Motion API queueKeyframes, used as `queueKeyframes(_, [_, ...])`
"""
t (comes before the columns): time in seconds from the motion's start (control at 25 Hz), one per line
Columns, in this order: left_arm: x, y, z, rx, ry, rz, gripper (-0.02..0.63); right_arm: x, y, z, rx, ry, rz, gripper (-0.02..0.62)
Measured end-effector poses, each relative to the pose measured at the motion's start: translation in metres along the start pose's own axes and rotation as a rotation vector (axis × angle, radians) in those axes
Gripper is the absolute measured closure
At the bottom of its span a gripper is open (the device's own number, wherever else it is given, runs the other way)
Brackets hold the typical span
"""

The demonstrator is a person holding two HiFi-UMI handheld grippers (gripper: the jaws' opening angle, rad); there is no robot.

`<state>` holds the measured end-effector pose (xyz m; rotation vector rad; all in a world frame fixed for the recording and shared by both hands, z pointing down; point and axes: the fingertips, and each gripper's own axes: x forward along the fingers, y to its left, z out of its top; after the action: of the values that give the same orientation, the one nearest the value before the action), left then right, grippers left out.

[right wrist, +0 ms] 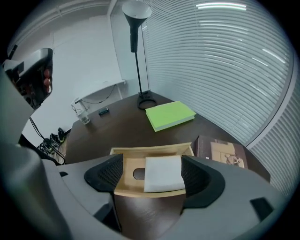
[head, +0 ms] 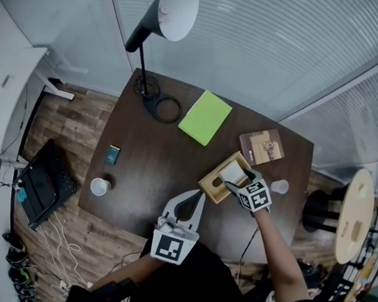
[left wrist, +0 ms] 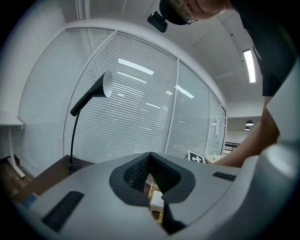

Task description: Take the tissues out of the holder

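A light wooden tissue holder [head: 214, 182] sits near the table's front right. A white pad of tissues [head: 233, 173] lies in it beside an oval slot. My right gripper [head: 242, 181] hovers over the holder's near end, open. In the right gripper view its jaws stand wide on either side of the holder [right wrist: 154, 153], the tissues [right wrist: 162, 173] lie between them, and the pads do not press on anything. My left gripper [head: 201, 195] is held off the table's front edge, shut and empty, its tips pointing toward the holder [left wrist: 155, 200].
On the dark table [head: 157, 164] stand a black desk lamp [head: 158, 27], a green notebook [head: 205, 116], a brown book [head: 262, 146], a small teal box [head: 112, 154], a white cup [head: 100, 186] and a clear cup [head: 279, 186]. A round wooden stool [head: 354, 214] stands at the right.
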<state>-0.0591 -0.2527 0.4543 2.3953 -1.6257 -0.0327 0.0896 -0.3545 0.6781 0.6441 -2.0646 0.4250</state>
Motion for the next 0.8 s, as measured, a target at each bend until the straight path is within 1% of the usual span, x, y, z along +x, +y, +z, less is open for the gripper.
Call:
queueKeyframes(0.2, [0.003, 0.016, -0.005, -0.021, 0.027, 0.007, 0.611, 0.029, -0.013, -0.012, -0.008, 0.075, 0.024, 0.195])
queueKeyframes(0.32, [0.002, 0.023, -0.005, -0.025, 0.025, 0.018, 0.611, 0.043, -0.018, -0.019, -0.004, 0.129, 0.033, 0.186])
queueKeyframes(0.48, [-0.001, 0.030, -0.011, -0.044, 0.033, 0.029, 0.611, 0.059, -0.026, -0.033, -0.025, 0.200, 0.035, 0.161])
queueKeyframes(0.64, [-0.002, 0.038, -0.015, -0.067, 0.042, 0.044, 0.611, 0.069, -0.030, -0.036, -0.041, 0.249, 0.030, 0.150])
queueKeyframes(0.8, [-0.002, 0.044, -0.013, -0.068, 0.043, 0.052, 0.611, 0.076, -0.031, -0.038, -0.033, 0.274, 0.027, 0.149])
